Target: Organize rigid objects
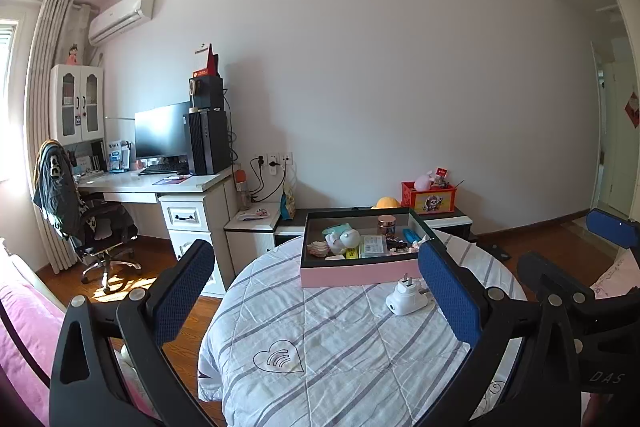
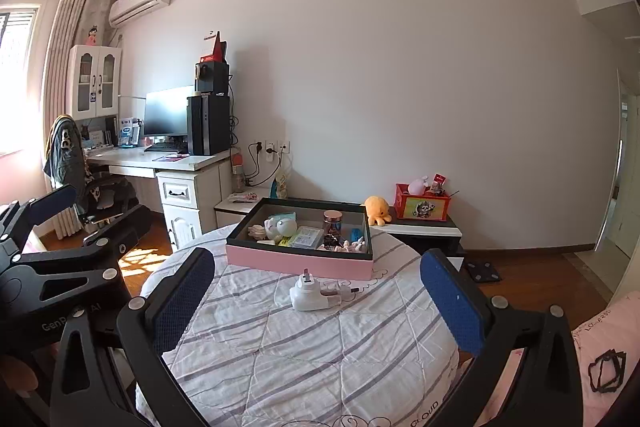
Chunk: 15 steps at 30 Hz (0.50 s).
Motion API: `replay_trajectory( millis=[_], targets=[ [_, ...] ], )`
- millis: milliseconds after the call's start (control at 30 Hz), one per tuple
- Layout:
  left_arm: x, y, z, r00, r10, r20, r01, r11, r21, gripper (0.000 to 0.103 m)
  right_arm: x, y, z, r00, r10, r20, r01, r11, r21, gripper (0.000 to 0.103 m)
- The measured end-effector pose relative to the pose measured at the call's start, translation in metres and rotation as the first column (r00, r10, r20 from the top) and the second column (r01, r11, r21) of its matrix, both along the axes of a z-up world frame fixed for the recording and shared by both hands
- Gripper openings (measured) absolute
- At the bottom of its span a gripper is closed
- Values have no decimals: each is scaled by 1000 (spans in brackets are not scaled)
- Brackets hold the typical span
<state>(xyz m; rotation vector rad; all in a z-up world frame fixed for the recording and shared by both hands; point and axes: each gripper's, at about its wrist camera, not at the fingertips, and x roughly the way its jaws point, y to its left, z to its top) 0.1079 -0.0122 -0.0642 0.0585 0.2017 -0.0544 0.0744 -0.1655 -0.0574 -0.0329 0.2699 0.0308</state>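
A white plug adapter (image 1: 409, 297) lies on the striped cloth of the round table (image 1: 320, 339), just in front of a pink box (image 1: 360, 273) that holds several small items. It also shows in the right wrist view (image 2: 314, 293), in front of the same pink box (image 2: 300, 263). My left gripper (image 1: 320, 291) is open and empty, held above the table with the adapter near its right finger. My right gripper (image 2: 318, 301) is open and empty, with the adapter between its fingers' lines, farther ahead.
A desk (image 1: 160, 183) with monitor and computer tower stands at the left, with an office chair (image 1: 100, 227). A low dark cabinet (image 2: 420, 227) behind the table holds a red box and a yellow plush toy (image 2: 378, 209). Pink bedding lies at both sides.
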Motion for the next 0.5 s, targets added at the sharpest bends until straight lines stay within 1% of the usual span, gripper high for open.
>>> replay_trajectory(
  millis=[200, 500],
  targets=[
    [-7, -3, -1, 1000, 1, 8, -1, 1000, 7, 103, -7, -2, 2, 1000, -5, 7, 6, 1000, -2, 103],
    [-6, -4, -2, 1000, 0, 5, 0, 1000, 6, 103, -3, -5, -1, 1000, -6, 0, 6, 1000, 2, 103]
  ],
)
